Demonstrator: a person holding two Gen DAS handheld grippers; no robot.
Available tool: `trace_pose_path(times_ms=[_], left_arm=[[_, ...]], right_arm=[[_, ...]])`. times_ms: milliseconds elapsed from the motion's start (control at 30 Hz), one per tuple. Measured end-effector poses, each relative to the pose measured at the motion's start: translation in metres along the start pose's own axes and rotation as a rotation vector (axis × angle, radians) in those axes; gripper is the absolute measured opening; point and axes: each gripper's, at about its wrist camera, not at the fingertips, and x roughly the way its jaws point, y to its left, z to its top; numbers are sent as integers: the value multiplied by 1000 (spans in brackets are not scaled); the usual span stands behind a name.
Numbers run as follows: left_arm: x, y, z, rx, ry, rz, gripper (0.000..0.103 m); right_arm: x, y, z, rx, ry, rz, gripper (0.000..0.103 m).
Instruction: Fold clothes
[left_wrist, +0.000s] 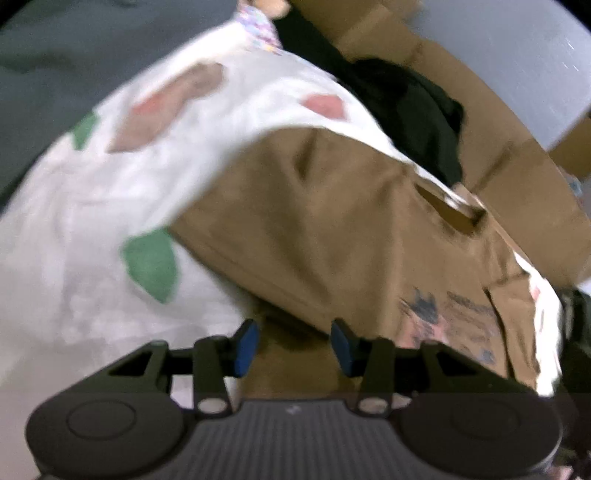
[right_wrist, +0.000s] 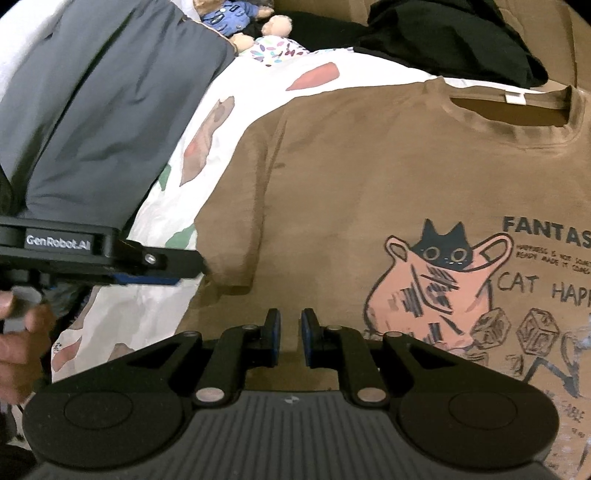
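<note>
Clearly the brown cat-print T-shirt lies print-up and spread flat on the white patterned bedsheet, collar away from the person. Left tongs reach its sleeve hem from the side; whether they pinch it I cannot tell. Right tongs, slightly parted and empty, hover over the lower chest. Judging by this, a sleeve fold is in hand, needing a firm hem grip.
</note>
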Motion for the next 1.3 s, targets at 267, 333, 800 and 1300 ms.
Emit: trace_pose_path(times_ms=[267,333,800,1300], left_arm=[[19,42,28,-72,-61,56,44],[26,48,35,-85,-70,58,43],[61,83,63,-101,-67,91,43],[84,71,45,26,-83,101,66]], right_arm=[[8,12,-3,-4,16,18,14],[10,14,-2,-11,21,19,14],[19,30,27,3,-25,70,14],[77,42,52,-38,27,-11,14]])
